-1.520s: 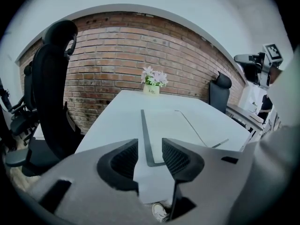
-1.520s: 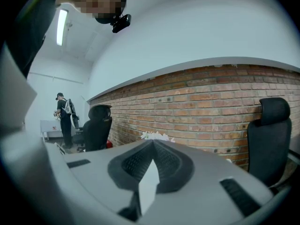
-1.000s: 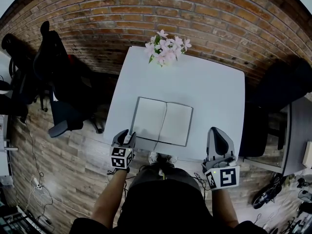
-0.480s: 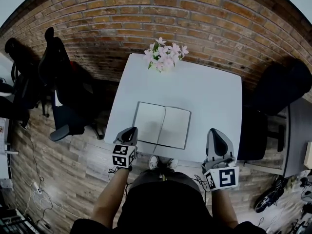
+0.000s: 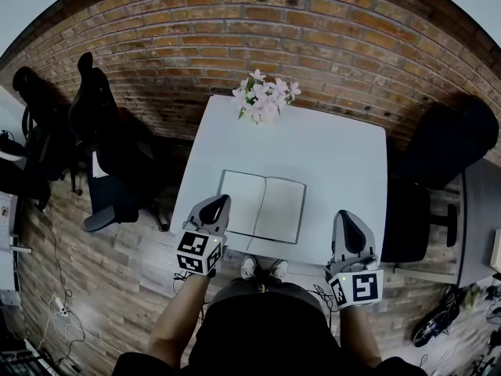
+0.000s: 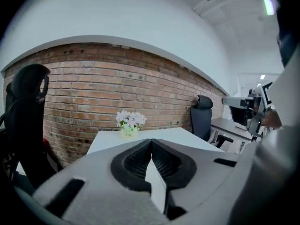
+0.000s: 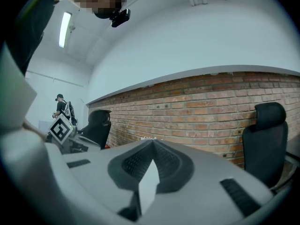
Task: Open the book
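Head view: book (image 5: 262, 207) lay open and flat on the white table (image 5: 329, 147), near its front edge, two blank pages up. Flowers (image 5: 262, 96) stood at the far edge by the brick wall (image 5: 258, 22), well apart from the book. Left gripper (image 5: 220, 204) was over the table's near-left corner, its tip overlapping the left page edge in the picture; couldn't tell contact from here. Right gripper (image 5: 347, 218) was off the near-right corner, clear of the book. Black office chair (image 5: 106, 155) stood left of the table and another black chair (image 5: 446, 155) right, with a grey desk (image 5: 477, 210) beyond it. Wood floor (image 5: 117, 272) all round, and the person's shoes (image 5: 262, 269) under the front edge.

Left gripper view: left gripper (image 6: 151, 142) had just finished closing. Jaws met tip to tip with nothing between them. It looked across the tabletop (image 6: 187, 135) from above, toward the flowers (image 6: 130, 121) and the brick wall (image 6: 93, 78). Book hidden behind the gripper body. Chair back (image 6: 23, 107) at left, second chair (image 6: 202, 114) and desk (image 6: 229, 125) at right.

Right gripper view: right gripper (image 7: 152, 144) jaws were pressed together too, empty. It pointed at the brick wall (image 7: 201, 107), with a chair (image 7: 265, 139) at right and a chair (image 7: 98, 125) at left. The left gripper's marker cube (image 7: 61, 128) showed at far left, with a person (image 7: 63, 108) standing in the background behind it. Ceiling light (image 7: 64, 29) was on. Book not visible here.
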Action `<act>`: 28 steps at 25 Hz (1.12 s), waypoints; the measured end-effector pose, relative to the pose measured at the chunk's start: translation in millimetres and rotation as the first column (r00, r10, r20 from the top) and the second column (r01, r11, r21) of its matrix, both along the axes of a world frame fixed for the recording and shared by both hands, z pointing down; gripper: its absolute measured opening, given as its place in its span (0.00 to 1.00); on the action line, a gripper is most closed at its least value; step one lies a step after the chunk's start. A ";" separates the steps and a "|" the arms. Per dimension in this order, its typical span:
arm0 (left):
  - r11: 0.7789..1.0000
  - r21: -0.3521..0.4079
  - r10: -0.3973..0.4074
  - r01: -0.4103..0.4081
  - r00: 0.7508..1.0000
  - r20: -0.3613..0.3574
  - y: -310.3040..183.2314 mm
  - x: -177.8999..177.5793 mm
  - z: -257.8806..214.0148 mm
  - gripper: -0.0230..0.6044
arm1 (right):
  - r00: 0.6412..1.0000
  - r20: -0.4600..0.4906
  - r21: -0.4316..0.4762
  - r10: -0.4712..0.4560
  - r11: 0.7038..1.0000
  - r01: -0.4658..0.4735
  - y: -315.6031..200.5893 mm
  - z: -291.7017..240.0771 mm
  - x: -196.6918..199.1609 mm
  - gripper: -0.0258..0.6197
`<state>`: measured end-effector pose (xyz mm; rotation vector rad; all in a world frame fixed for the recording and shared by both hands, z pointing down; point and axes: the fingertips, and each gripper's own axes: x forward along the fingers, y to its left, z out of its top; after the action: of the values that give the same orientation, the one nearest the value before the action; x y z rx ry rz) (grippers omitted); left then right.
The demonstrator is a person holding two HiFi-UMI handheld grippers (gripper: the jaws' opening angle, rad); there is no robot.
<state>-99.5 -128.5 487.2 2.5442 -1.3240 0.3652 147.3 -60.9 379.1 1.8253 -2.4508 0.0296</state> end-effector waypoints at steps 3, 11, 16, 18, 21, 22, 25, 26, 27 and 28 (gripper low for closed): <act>0.998 0.055 0.014 -0.013 1.000 -0.024 -0.2 4.0 -31.1 0.08 | 1.000 0.004 0.011 0.004 1.000 -0.005 -0.6 -5.0 2.0 0.06; 0.978 0.210 0.011 0.009 0.996 -0.094 10.0 1.9 -105.6 0.08 | 0.999 0.021 0.033 0.039 0.999 -0.040 -3.3 -15.5 17.3 0.06; 0.941 0.335 0.002 0.047 0.989 -0.147 19.8 -7.7 -156.3 0.08 | 0.996 0.050 0.046 0.076 0.996 -0.078 -4.1 -25.8 35.7 0.06; 0.929 0.366 0.008 0.058 0.984 -0.178 22.8 -13.0 -170.1 0.08 | 0.993 0.075 0.048 0.089 0.995 -0.093 -4.6 -30.6 44.3 0.06; 0.920 0.384 0.000 0.082 0.978 -0.209 25.8 -21.6 -182.9 0.08 | 0.989 0.092 0.053 0.117 0.991 -0.122 -5.3 -36.0 57.7 0.06; 0.915 0.394 -0.006 0.090 0.978 -0.210 27.2 -23.8 -186.4 0.08 | 0.987 0.093 0.055 0.128 0.990 -0.133 -5.4 -37.4 62.3 0.06; 0.904 0.417 -0.012 0.098 0.979 -0.205 28.6 -25.5 -192.9 0.08 | 0.983 0.098 0.063 0.155 0.985 -0.161 -7.0 -41.9 75.4 0.06; 0.902 0.422 -0.011 0.096 0.980 -0.201 27.9 -25.0 -193.9 0.08 | 0.982 0.099 0.066 0.161 0.983 -0.168 -8.0 -43.2 78.8 0.06; 0.900 0.426 -0.010 0.095 0.980 -0.198 27.0 -24.6 -194.7 0.08 | 0.981 0.098 0.069 0.167 0.982 -0.174 -9.1 -44.2 81.5 0.06; 0.898 0.429 -0.010 0.095 0.980 -0.197 26.1 -24.6 -195.2 0.08 | 0.981 0.096 0.071 0.170 0.982 -0.177 -10.2 -45.1 83.3 0.06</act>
<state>-124.1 -102.5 292.0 2.7953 -1.5364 -0.2140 230.6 -71.1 334.0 2.1123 -2.3736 0.0265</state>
